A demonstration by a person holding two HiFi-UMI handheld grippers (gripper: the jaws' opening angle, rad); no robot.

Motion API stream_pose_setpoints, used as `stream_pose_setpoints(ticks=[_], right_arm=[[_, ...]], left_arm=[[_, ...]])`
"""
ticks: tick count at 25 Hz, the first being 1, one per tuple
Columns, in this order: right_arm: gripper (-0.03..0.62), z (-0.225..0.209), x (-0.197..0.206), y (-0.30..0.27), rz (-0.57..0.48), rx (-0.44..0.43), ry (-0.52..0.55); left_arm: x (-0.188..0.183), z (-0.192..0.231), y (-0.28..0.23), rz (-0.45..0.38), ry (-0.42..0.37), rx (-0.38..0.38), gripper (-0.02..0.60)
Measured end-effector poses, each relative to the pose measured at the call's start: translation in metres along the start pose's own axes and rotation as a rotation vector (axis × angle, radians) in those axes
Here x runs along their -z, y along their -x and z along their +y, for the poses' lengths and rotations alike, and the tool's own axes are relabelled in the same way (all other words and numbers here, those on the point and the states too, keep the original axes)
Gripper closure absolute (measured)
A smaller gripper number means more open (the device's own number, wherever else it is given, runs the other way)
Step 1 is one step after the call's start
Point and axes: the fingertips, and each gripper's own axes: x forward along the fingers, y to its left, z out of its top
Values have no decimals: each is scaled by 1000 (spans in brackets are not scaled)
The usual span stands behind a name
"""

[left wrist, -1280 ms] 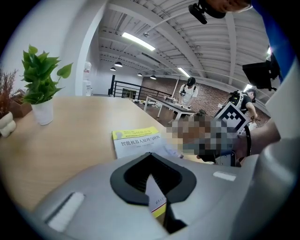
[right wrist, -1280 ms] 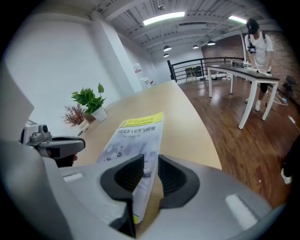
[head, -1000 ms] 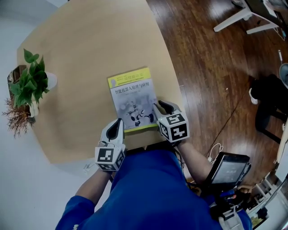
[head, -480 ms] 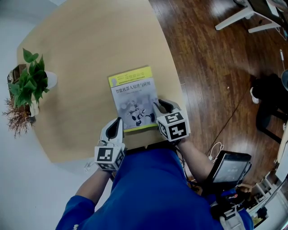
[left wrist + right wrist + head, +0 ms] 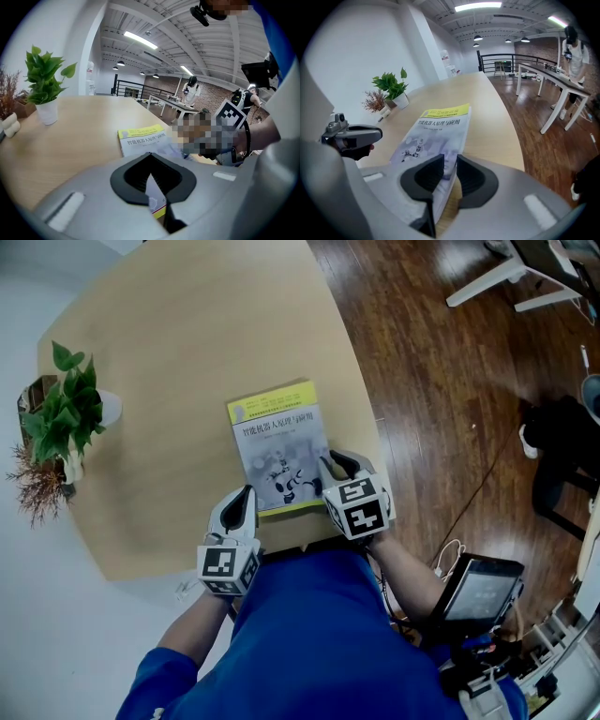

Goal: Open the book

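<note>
So the book [image 5: 279, 446] is lying flat and closed on the light wooden table [image 5: 178, 334], cover up, with a yellow band along the far edge and a greyish robot picture in the middle. It sits near the table's front right edge, right in front of the person in the blue top. The right gripper [image 5: 330, 465] is at the book's near right corner. In the right gripper view its jaws are clamped on that edge, with the cover wedged between the two black pads [image 5: 426, 176] and a bit of bare wood showing under it. The left gripper [image 5: 246, 495] is just beside the book's near left corner, and its jaws are pinched together at the tips. In the left gripper view a sliver of the book's corner shows through the slit behind them, but I honestly can't tell if it's touching the book. Off on the table's left side are a leafy green plant in a white pot [image 5: 64, 413] and some dried twigs [image 5: 36, 488], well apart from the book. To the right of the table is a dark wood floor [image 5: 431, 381], and there's a tablet-like screen [image 5: 478, 594] by the person's right arm.
</note>
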Motion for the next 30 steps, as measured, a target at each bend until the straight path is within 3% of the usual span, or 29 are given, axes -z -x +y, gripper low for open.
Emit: stream_pose_setpoints(ticks=[12,20,26,30], right_arm=[[517,2,-2,4,3,-11,18],[583,-5,0,4,19,-85,-99],[583,-8,2,2,22,-194,-211],[582,-8,3,0,30,-216,-207]], left_arm=[[-2,0,7,-14,1,-17,575],[-5,-1,12,-24,3,-39,575],[-7,-2,18,-34,7,-62,575],[-8,-4,20,-38,10,-77,575]])
